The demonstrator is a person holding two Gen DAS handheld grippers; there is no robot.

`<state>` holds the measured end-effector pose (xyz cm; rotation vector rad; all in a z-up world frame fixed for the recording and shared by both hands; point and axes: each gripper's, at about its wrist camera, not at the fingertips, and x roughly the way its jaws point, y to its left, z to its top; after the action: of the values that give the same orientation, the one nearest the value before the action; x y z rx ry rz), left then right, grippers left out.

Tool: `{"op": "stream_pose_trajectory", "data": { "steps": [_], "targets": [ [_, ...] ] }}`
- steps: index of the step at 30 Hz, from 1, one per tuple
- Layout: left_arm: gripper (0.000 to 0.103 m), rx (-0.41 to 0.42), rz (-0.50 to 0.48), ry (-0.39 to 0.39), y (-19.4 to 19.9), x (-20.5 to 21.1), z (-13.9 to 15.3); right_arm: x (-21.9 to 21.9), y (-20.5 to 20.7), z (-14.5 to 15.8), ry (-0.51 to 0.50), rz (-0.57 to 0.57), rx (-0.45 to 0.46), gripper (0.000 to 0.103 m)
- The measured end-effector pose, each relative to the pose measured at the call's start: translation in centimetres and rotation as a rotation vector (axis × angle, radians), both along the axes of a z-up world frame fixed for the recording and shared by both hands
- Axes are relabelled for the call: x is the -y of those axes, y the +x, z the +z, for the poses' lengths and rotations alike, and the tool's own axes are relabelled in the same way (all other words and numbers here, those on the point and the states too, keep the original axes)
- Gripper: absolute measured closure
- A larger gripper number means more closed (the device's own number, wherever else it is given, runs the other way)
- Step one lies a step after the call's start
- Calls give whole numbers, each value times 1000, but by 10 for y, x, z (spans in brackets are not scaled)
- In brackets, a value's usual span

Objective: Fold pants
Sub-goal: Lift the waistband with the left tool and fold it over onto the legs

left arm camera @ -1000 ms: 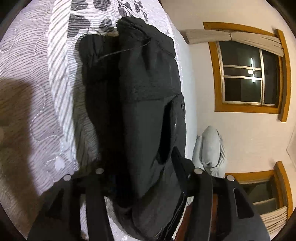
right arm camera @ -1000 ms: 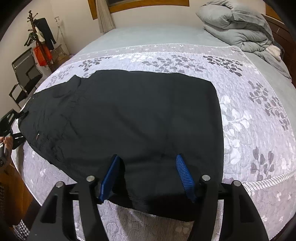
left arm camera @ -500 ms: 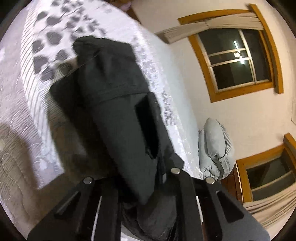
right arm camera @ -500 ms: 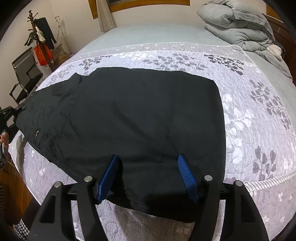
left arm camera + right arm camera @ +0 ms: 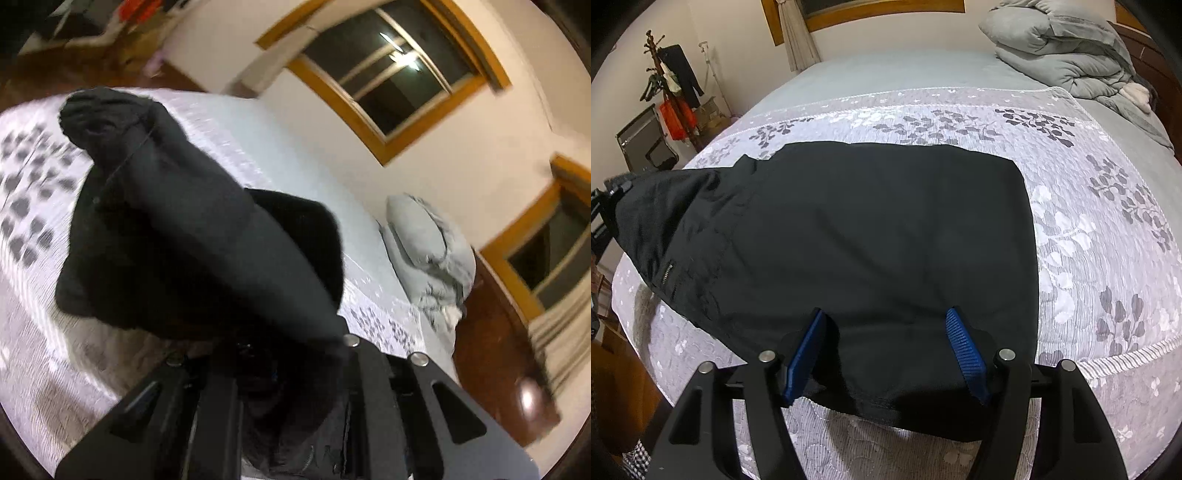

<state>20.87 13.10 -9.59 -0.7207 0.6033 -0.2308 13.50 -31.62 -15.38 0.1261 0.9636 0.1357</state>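
Black pants on bed, left tongs pinching waistband raised, right tongs spread over hem.

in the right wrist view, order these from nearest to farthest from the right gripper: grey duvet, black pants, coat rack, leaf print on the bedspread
1. black pants, lying right between the open jaws of the right gripper.
2. leaf print, on the bedspread to the right of the pants.
3. coat rack at far left and grey duvet at far right: both far back, too close to call.

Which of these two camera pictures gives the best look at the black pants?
The right wrist view: the black pants lie spread across the bed, almost wholly visible. The left wrist view shows only a blurred, lifted bunch of them.
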Motion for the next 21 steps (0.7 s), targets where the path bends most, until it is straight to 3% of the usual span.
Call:
{"op": "stream_pose_trajectory", "data": {
  "steps": [8, 17, 21],
  "targets": [
    [91, 45, -129, 229, 1, 58, 18, 8, -4, 7, 25, -23, 24, 35],
    [85, 62, -353, 616, -10, 146, 13, 21, -4, 11, 56, -56, 37, 35],
    [79, 42, -414, 692, -15, 170, 0, 25, -6, 10, 63, -66, 38, 35]
  ]
}}
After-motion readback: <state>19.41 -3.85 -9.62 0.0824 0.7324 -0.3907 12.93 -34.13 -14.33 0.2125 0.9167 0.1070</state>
